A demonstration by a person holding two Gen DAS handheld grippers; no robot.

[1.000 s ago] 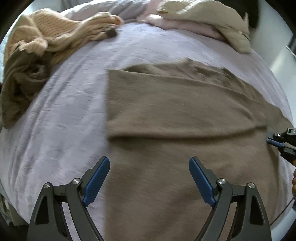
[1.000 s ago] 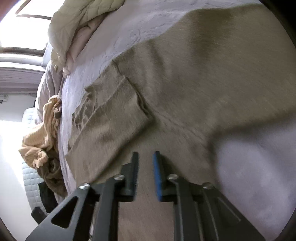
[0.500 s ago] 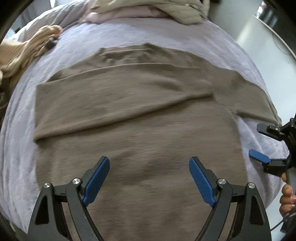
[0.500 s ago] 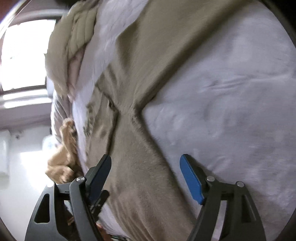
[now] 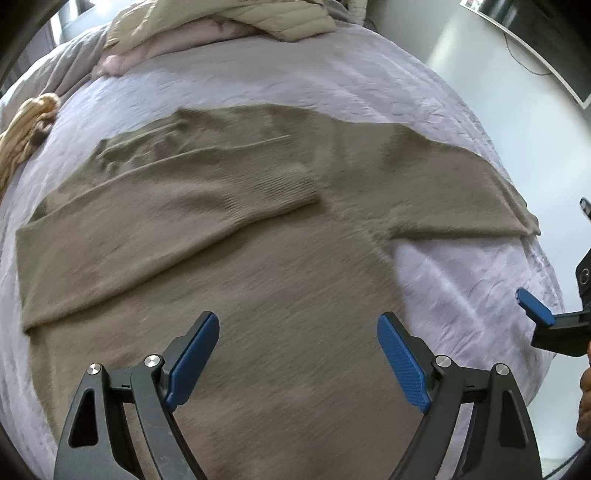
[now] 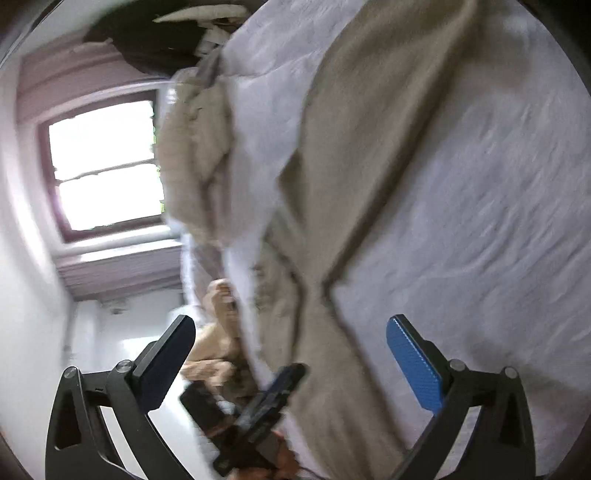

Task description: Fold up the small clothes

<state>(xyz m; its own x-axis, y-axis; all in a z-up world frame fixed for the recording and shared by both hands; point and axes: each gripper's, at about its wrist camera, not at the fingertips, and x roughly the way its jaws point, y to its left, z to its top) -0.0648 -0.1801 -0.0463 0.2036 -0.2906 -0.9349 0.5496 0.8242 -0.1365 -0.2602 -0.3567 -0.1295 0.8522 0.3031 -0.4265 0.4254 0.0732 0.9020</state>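
A taupe knit sweater (image 5: 258, 266) lies flat on the lilac bedspread (image 5: 461, 280). Its left sleeve (image 5: 177, 206) is folded across the chest, and its right sleeve (image 5: 461, 192) stretches out toward the bed's right edge. My left gripper (image 5: 298, 358) hovers open above the sweater's lower body, holding nothing. In the right wrist view the sweater (image 6: 354, 184) runs up the frame, tilted and blurred. My right gripper (image 6: 291, 358) is wide open and empty beside the outstretched sleeve. The right gripper's fingers (image 5: 535, 312) also show at the right edge of the left wrist view.
A beige quilted blanket (image 5: 236, 14) and a pink cover (image 5: 173, 44) are heaped at the bed's head. A tan knit garment (image 5: 26, 129) lies at the left edge. The floor (image 5: 480, 74) lies beyond the bed's right side. A bright window (image 6: 107, 166) faces the right gripper.
My right gripper opened from shut and swung out to the sweater's right sleeve side. The left gripper moved right across the sweater and stayed open.
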